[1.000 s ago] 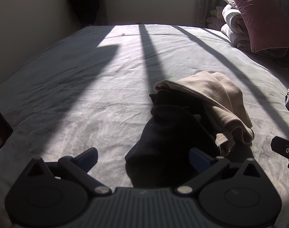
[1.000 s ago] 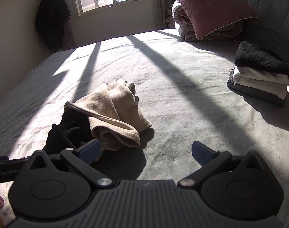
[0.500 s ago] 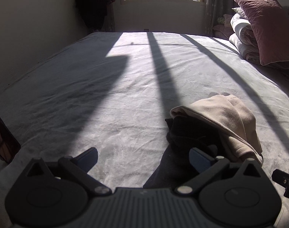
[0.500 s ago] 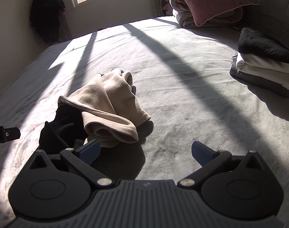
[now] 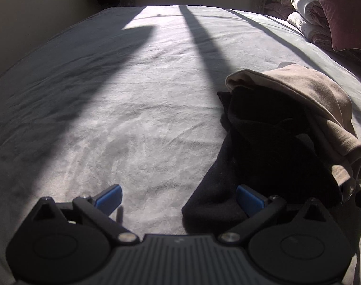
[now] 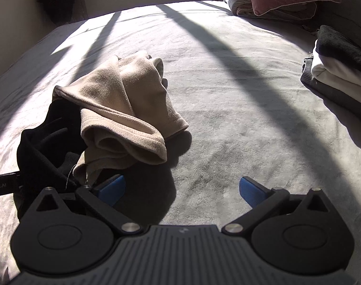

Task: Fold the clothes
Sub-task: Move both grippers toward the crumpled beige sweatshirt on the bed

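The beige garment point(image 5: 306, 99) covers much of the black garment point(image 5: 263, 156); the folded stack point(image 6: 339, 68) is cut off at the frame's edge.

My left gripper point(image 5: 178, 198) sits low with its fingers point(image 5: 109, 196) spread wide, holding nothing. My right gripper point(image 6: 181, 190) is in the same state, blue-padded fingers point(image 6: 250, 190) parted and empty (both point forward, tilted slightly down). In the right wrist view, the left gripper's dark body point(image 6: 3, 184) shows at the left edge.
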Motion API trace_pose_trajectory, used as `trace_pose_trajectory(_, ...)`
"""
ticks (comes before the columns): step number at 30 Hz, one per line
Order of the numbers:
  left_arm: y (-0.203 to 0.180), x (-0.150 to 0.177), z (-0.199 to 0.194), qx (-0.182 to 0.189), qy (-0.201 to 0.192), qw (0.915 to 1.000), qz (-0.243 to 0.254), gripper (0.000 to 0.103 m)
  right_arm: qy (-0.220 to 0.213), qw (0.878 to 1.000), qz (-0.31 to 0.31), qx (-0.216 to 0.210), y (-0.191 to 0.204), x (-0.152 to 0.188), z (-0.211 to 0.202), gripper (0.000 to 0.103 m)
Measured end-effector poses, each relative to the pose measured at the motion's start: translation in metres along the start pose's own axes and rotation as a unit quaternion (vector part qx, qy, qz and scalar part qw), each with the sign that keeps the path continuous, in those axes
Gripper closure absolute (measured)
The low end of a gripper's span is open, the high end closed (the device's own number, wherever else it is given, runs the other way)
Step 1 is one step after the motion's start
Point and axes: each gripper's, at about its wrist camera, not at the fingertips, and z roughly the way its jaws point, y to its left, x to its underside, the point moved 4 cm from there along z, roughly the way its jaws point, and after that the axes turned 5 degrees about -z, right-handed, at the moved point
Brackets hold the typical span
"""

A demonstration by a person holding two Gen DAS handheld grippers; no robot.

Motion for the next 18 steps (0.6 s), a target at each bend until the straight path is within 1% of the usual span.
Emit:
trace_pose_trajectory(2,0.001,0.001,0.006,0.004,0.003,1.0,0.005,0.0,0.015,1.0,-0.004,0.007,-0.001,0.004,0.01,0.0)
trace_pose_trajectory(4,0.002,0.001,0.009,0.012,0.002,0.9998,0.014,0.0,0.02,1.0,-0.01,0.016,-0.001,0.007,0.016,0.0)
trace_pose_trajectory(8,0.003,0.003,0.009,0.021,-0.006,0.9996,0.017,0.0,0.011,0.999,-0.03,0.029,0.002,0.009,0.02,0.0)
trace_pose_trajectory(14,0.005,0.002,0.009,0.033,-0.016,0.9991,0.021,0.0,-0.009,0.999,-0.009,0.035,0.0,0.012,0.022,0.0)
trace_pose_trajectory(18,0.015,-0.007,0.005,0.067,-0.014,0.9976,0.012,0.001,-0.023,0.999,-0.019,0.038,0.002,0.013,0.018,0.0)
